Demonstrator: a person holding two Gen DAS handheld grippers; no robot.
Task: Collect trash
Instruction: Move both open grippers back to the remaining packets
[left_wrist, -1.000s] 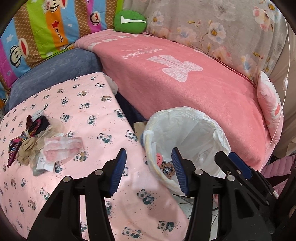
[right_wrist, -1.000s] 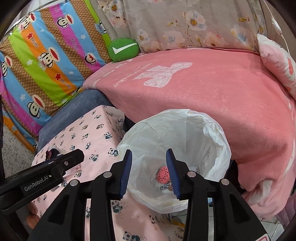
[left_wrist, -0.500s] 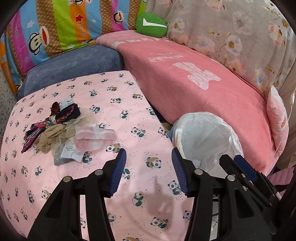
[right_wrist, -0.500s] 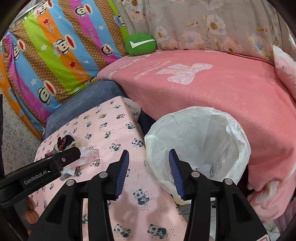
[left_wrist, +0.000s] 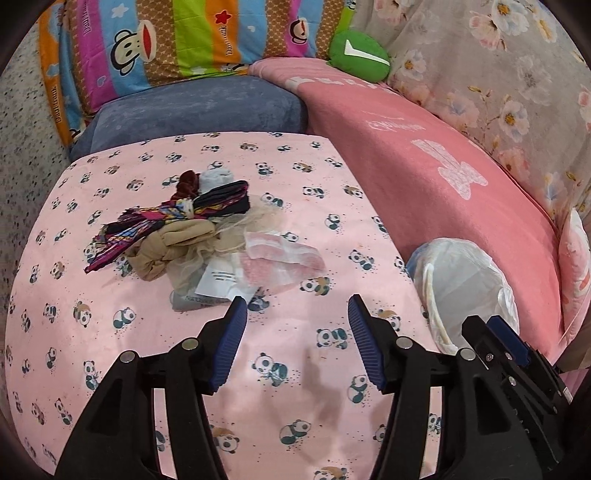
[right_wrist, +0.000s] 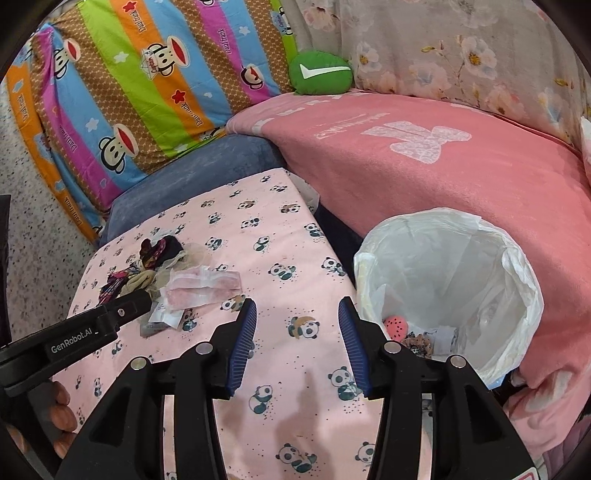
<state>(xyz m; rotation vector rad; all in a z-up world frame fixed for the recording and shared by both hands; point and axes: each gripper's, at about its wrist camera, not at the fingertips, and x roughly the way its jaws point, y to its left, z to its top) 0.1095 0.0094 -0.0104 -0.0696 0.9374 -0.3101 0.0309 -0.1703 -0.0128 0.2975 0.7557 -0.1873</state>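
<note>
A heap of trash lies on the table under a pink panda cloth (left_wrist: 295, 177): a clear wrapper with pink inside (left_wrist: 280, 258), a paper label (left_wrist: 221, 280), a tan stocking (left_wrist: 166, 251) and a striped cloth strip (left_wrist: 147, 225). My left gripper (left_wrist: 295, 301) hovers just in front of the heap, its jaws opening with nothing between them. My right gripper (right_wrist: 298, 301) is open and empty over the cloth (right_wrist: 266, 229), between the wrapper (right_wrist: 203, 288) and the white-lined bin (right_wrist: 454, 266). A pink watermelon-patterned piece (right_wrist: 395, 326) lies in the bin.
The bin (left_wrist: 469, 284) stands off the table's right edge, against a sofa with a pink blanket (left_wrist: 424, 166). A blue cushion (left_wrist: 199, 107), a striped monkey pillow (left_wrist: 184, 37) and a green cushion (left_wrist: 358, 55) lie behind. A hand (right_wrist: 55, 417) holds the left gripper.
Both views have swung left, away from the bin and over the table. The trash heap has come toward the middle of the left wrist view. The left jaws stand slightly wider.
</note>
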